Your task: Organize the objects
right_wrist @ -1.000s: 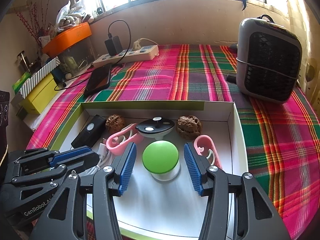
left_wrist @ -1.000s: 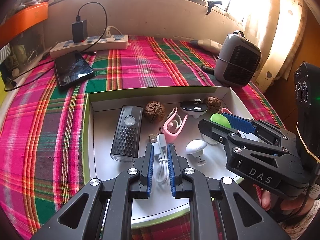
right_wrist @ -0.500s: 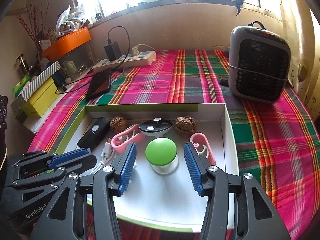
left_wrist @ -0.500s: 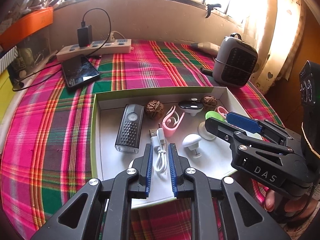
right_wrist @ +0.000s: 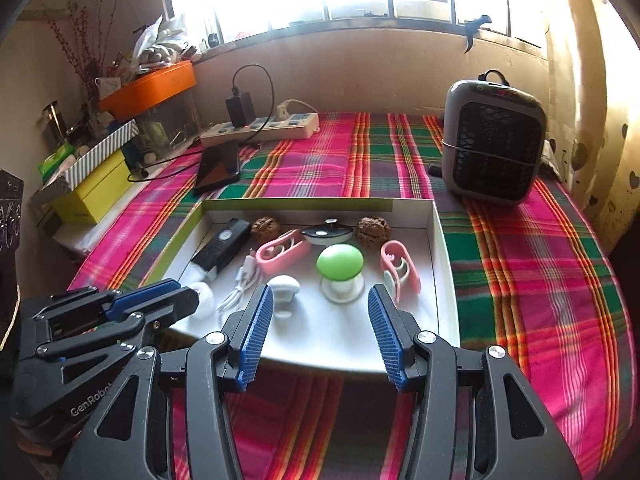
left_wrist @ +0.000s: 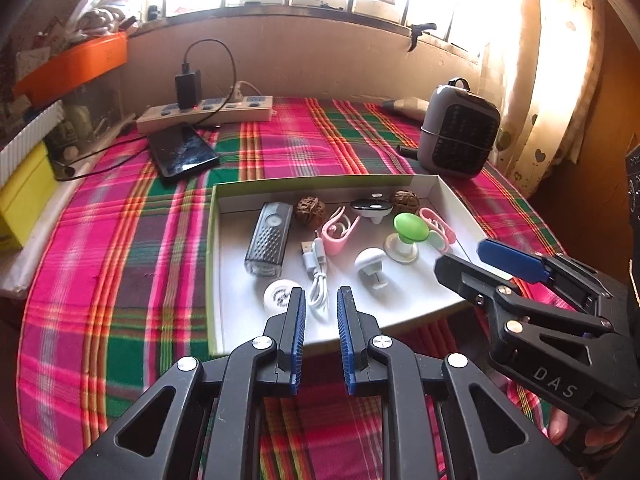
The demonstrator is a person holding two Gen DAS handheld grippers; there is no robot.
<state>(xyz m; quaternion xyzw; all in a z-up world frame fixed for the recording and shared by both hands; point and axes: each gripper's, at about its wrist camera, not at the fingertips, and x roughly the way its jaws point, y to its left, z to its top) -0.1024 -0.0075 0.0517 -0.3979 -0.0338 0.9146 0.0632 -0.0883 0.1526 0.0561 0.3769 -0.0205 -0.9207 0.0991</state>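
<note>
A shallow white tray with a green rim lies on the plaid cloth. In it lie a black bike light, two walnuts, two pink clips, a black-and-white gadget, a green-capped mushroom piece, a white mushroom piece, a white USB cable and a white disc. My left gripper is empty, its jaws a narrow gap apart, at the tray's near edge above the cable's end. My right gripper is open and empty at the near edge, short of the green piece.
A grey heater stands at the back right. A power strip with charger and a black phone lie at the back left. Yellow and orange boxes sit along the left edge.
Both grippers have drawn back toward the near edge of the tray. The cable and the green piece stay in the tray, now farther from the fingers.
</note>
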